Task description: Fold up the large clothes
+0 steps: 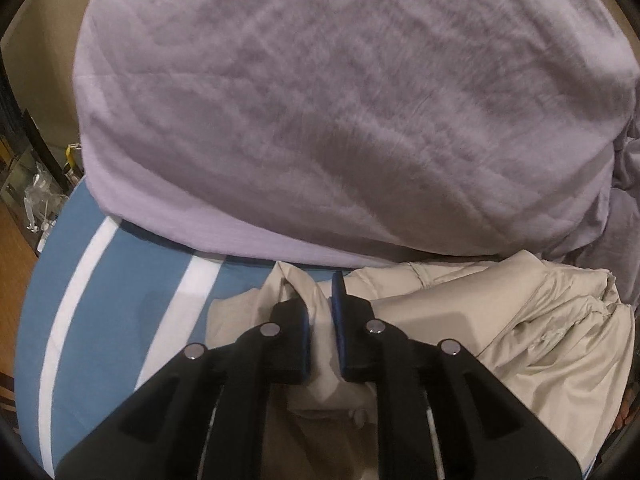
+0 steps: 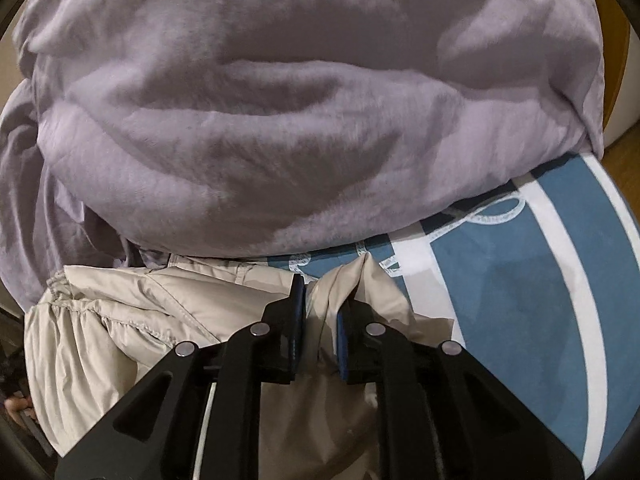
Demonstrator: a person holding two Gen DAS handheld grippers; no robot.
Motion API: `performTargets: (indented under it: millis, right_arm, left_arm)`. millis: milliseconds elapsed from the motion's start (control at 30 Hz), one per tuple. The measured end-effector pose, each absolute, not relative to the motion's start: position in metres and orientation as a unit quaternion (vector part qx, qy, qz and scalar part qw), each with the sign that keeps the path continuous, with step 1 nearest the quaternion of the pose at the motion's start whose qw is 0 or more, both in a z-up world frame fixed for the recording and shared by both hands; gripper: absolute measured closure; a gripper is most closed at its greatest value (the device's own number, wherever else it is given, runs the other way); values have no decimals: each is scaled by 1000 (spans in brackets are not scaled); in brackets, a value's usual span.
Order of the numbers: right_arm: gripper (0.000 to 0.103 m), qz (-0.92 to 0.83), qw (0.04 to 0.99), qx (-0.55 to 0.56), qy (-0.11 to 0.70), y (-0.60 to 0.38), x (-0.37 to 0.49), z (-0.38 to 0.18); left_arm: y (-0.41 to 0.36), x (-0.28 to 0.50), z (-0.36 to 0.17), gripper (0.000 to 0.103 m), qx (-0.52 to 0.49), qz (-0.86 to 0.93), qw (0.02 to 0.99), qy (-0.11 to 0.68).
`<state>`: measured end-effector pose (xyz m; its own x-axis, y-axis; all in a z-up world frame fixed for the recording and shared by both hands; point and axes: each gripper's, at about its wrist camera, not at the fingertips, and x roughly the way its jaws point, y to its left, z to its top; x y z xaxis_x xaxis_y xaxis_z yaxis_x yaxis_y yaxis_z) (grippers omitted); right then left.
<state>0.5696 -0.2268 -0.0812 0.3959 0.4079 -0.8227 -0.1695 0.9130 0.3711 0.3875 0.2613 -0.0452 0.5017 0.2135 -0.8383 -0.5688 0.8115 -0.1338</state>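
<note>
A: Start at the left gripper point(image 1: 320, 320). What is between its blue pads?

B: A bunched fold of the beige garment point(image 1: 500, 320). The jaws stand narrowly apart with the cloth pinched between them, so it is clamped on the garment's left end.

A: And the right gripper point(image 2: 320, 316)?

B: The same: a ridge of that beige garment point(image 2: 140, 320) runs up between its pads, which press on it from both sides.

A: Where does the garment lie?

B: Crumpled on a blue bedsheet with white stripes point(image 1: 120, 300), stretched between the two grippers. An elastic gathered hem shows in the right wrist view, toward the left.

A: What crowds it?

B: A big lavender blanket point(image 1: 340, 100) heaped just behind, its front edge overhanging the sheet and touching the garment's far side. It fills most of both views and blocks everything beyond.

A: Anything one view shows alone?

B: The right view shows a white rope pattern point(image 2: 480, 216) printed on the bedsheet point(image 2: 520, 280). The left view shows a wooden floor point(image 1: 16, 264) and clutter beside the bed, too blurred to name.
</note>
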Motion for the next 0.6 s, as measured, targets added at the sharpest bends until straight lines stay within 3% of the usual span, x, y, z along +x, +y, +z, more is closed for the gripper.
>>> performTargets:
  millis: [167, 267, 300, 333, 367, 600]
  right_arm:
    - [81, 170, 824, 143, 521, -240, 567, -72]
    - [61, 152, 840, 142, 502, -249, 560, -56]
    - [51, 145, 846, 139, 493, -252, 558, -50]
    - [49, 142, 853, 134, 484, -253, 555, -43]
    - [49, 145, 855, 131, 481, -253, 554, -39]
    - [49, 233, 843, 99, 475, -199, 530, -6]
  left_arm:
    - [265, 390, -49, 77, -219, 224, 837, 448]
    - [265, 391, -42, 65, -215, 222, 839, 447]
    - [265, 390, -37, 53, -209, 226, 841, 445]
    - [264, 388, -32, 29, -200, 235, 843, 440]
    - [263, 385, -24, 22, -184, 252, 848, 428]
    - [238, 374, 8, 20, -156, 235, 870, 405]
